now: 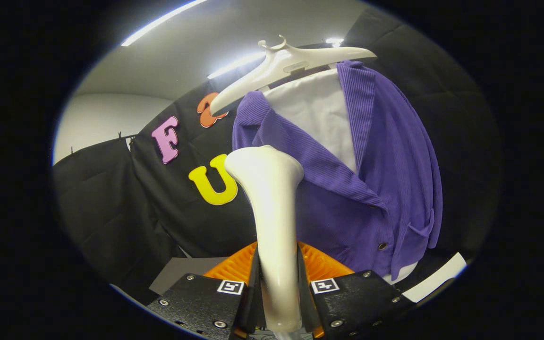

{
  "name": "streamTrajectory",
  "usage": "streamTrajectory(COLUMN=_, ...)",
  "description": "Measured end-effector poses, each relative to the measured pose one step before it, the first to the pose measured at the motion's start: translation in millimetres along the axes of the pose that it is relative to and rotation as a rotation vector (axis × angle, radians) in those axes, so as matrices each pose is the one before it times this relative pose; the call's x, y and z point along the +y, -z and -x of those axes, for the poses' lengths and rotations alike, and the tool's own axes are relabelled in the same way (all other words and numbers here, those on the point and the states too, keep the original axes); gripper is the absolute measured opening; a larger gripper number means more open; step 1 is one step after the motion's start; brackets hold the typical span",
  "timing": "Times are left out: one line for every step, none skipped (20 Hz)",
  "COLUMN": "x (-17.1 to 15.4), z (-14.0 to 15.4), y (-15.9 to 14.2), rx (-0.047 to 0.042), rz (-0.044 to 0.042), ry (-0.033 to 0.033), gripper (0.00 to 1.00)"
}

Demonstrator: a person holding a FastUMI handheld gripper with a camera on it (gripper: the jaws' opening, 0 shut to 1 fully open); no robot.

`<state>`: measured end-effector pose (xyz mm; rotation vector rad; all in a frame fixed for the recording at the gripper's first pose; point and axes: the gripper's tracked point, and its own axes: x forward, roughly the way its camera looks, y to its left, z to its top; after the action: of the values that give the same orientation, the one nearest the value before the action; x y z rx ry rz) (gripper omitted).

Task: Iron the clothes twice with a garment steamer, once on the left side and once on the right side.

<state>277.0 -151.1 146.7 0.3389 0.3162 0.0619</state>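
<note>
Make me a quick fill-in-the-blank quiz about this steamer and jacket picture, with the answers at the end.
1. The tool is shut on the handle of the white ____.
2. The purple jacket hangs on a white ____.
3. Under the jacket's open front shows a ____ shirt.
4. The steamer's head sits by the jacket's ____.

Missing words: steamer; hanger; white; lapel
</note>
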Motion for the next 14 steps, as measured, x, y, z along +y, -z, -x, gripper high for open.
streamTrajectory(x=-5.16, z=0.80, y=7.66, rx=0.01620, rz=0.00330, ry=0.00933, gripper=0.37)
streamTrajectory(x=-4.38, z=-1.68, y=8.42, rx=0.02019, rz=0.00133, ry=0.00844, gripper=0.37)
streamTrajectory(x=-5.02, z=-1.22, y=8.79, rx=0.02114, rz=-0.00066, ry=0.01201, gripper=0.37)
streamTrajectory(x=-1.70, z=-0.93, y=7.15, rx=0.01738, rz=0.00389, ry=0.00872, gripper=0.37)
streamTrajectory(x=-1.80, z=-1.31, y=5.35, rx=0.00728, rz=-0.00107, ry=0.00778, gripper=0.37)
streamTrajectory(x=-3.62, z=-0.44, y=9.91, rx=0.01778, rz=-0.00027, ry=0.01020, gripper=0.37)
streamTrajectory(x=-2.62, z=-1.57, y=12.34, rx=0.02029, rz=-0.00166, ry=0.00886, gripper=0.37)
streamTrajectory(x=-2.63, z=-1.37, y=11.27, rx=0.02192, rz=-0.00316, ry=0.00625, gripper=0.38)
streamTrajectory(x=-2.50, z=0.12, y=11.00, rx=0.02070, rz=-0.00473, ry=0.00553, gripper=0.37)
streamTrajectory(x=-4.14, z=-1.01, y=11.13, rx=0.02063, rz=-0.00125, ry=0.00874, gripper=0.37)
streamTrajectory(x=-4.11, z=-1.03, y=11.11, rx=0.02254, rz=-0.00019, ry=0.01032, gripper=0.37)
streamTrajectory(x=-3.58, z=-1.88, y=12.18, rx=0.02081, rz=-0.00066, ry=0.00738, gripper=0.37)
streamTrajectory(x=-3.66, z=-1.14, y=8.98, rx=0.01949, rz=-0.00471, ry=0.00629, gripper=0.37)
streamTrajectory(x=-3.72, z=-1.87, y=11.38, rx=0.02090, rz=-0.00445, ry=0.00778, gripper=0.37)
